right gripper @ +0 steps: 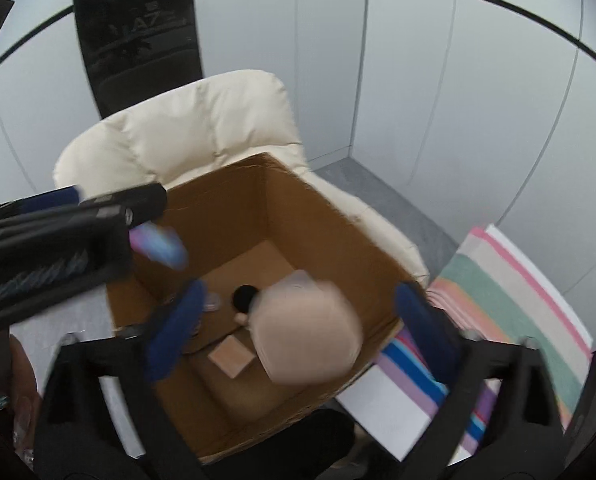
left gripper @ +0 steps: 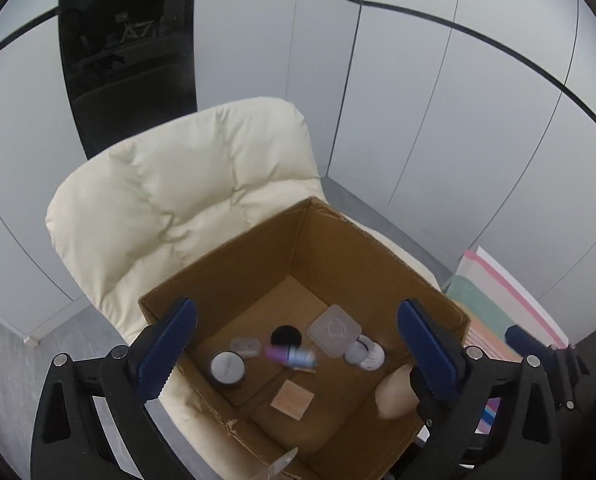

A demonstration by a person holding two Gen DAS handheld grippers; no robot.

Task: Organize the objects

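The box (left gripper: 233,264) is sitting open-topped on a cream chair (left gripper: 169,200), its walls ringing the small items on its floor. Both grippers, left (left gripper: 298,344) and right (right gripper: 298,332), are hovering above the rim, jaws standing apart. A tube (left gripper: 293,356) and a blurred beige blob (right gripper: 308,332) are showing below them, unheld.

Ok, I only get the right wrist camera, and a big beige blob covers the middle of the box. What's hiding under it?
Observer: The left wrist view shows a white round thing on the box floor, beside a clear square case.
Operator: And behind my blurry blue finger?
Observer: A round tin with a pale lid, near a corner of the cardboard box.
Operator: Is the other gripper open?
Observer: Yes, the left gripper is wide open, with nothing between its pads.
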